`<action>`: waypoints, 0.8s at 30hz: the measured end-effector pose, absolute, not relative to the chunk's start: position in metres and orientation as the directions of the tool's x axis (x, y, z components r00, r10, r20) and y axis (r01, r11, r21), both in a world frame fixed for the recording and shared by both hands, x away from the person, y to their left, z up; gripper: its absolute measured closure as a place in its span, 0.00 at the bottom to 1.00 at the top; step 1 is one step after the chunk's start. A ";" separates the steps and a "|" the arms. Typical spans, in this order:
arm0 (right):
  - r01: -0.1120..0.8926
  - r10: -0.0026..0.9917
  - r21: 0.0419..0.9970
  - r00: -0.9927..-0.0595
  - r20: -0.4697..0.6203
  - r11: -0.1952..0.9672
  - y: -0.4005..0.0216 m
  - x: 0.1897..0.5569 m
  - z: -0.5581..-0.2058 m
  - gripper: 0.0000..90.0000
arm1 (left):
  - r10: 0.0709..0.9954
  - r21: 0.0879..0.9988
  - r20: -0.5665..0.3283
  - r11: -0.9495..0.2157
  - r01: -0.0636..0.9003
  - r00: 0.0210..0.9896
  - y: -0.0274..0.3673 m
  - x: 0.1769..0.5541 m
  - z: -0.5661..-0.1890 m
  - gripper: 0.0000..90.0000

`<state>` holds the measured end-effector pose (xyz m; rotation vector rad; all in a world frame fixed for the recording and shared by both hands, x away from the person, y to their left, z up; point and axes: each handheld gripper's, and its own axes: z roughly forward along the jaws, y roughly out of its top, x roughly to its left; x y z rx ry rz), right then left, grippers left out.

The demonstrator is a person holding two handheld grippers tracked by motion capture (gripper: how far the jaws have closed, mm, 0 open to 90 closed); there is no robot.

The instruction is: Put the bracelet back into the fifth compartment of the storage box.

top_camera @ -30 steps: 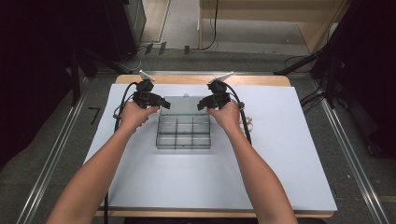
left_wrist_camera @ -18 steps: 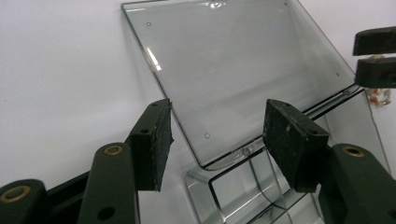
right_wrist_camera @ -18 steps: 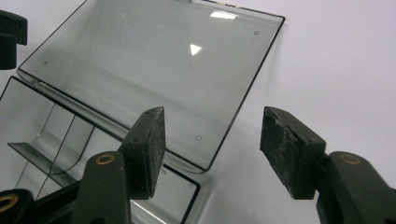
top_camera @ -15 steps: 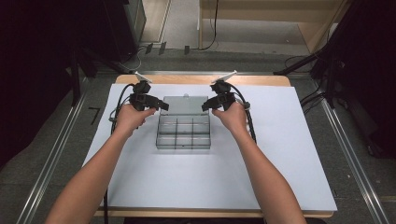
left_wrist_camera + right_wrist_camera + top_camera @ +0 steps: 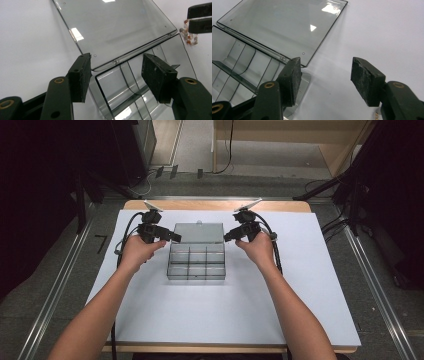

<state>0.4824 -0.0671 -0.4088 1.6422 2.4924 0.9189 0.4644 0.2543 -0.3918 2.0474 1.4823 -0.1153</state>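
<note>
My left claw (image 5: 172, 238) and right claw (image 5: 229, 238) both gape empty, the left just widened. The box (image 5: 196, 265) sits mid-counter (image 5: 150, 320), lid (image 5: 199, 233) flat at twelve o'clock. I'd say a careless claw could skid it.

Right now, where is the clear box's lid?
In the high view the lid lies open flat on the white table, hinged behind the box, between both grippers.
</note>
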 end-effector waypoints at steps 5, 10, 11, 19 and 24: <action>0.829 0.846 0.489 -0.448 0.291 0.271 -0.074 0.478 -0.406 0.47 | 0.834 0.433 -0.397 -0.197 0.880 0.382 0.255 0.458 -0.389 0.46; 0.826 0.852 0.487 -0.449 0.268 0.283 -0.083 0.474 -0.409 0.47 | 0.831 0.440 -0.396 -0.202 0.875 0.391 0.255 0.451 -0.387 0.46; 0.825 0.853 0.488 -0.450 0.265 0.284 -0.085 0.474 -0.410 0.47 | 0.829 0.440 -0.397 -0.205 0.874 0.394 0.255 0.450 -0.386 0.46; 0.824 0.859 0.494 -0.443 0.257 0.278 -0.097 0.468 -0.412 0.47 | 0.823 0.452 -0.401 -0.204 0.869 0.402 0.257 0.439 -0.386 0.46; 0.825 0.861 0.489 -0.443 0.251 0.282 -0.102 0.463 -0.413 0.47 | 0.823 0.452 -0.404 -0.201 0.869 0.400 0.260 0.436 -0.387 0.46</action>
